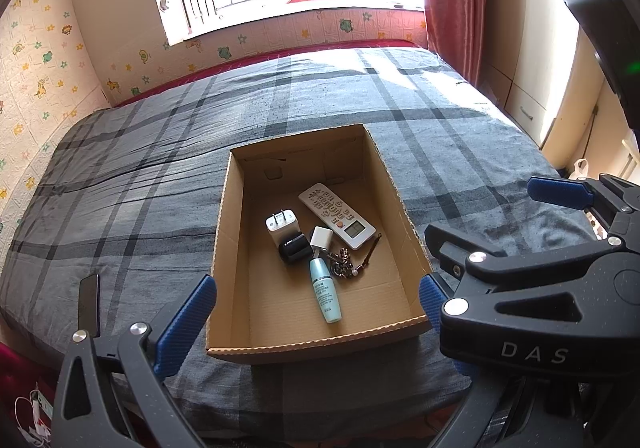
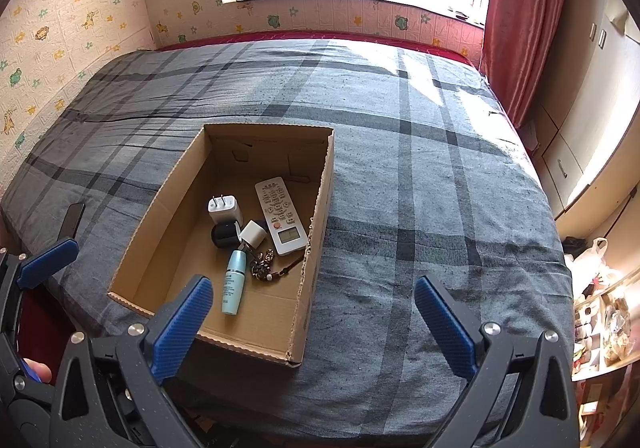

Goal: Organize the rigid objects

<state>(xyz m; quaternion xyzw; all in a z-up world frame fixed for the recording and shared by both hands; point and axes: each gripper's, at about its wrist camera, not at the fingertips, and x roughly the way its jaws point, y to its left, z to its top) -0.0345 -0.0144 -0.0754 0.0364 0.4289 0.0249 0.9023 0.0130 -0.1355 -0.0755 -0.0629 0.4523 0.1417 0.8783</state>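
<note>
- While both grippers hang low at the near edge of the bed, the open brown cardboard box (image 1: 236, 248) lies just ahead of them on the grey checked bedsheet (image 1: 140, 176).
- The left gripper (image 1: 316, 312) has its blue-padded jaws spread wide and empty, with the near end of the box between them.
- The right gripper (image 2: 316, 322) is also released and holds nothing; the box sits ahead toward its left finger.
- Inside the box lie a white remote control (image 1: 337, 215), a white plug charger (image 1: 281, 225), a small white cube adapter (image 1: 321, 238), a round black object (image 1: 295, 247), a pale blue tube bottle (image 1: 325, 291) and a metal keychain (image 1: 344, 266).
- A flat black phone (image 1: 89, 304) lies on the sheet, left of the left jaws; I judge it the remaining thing.
- To take it well, come down flat and close on its long edges.
</note>
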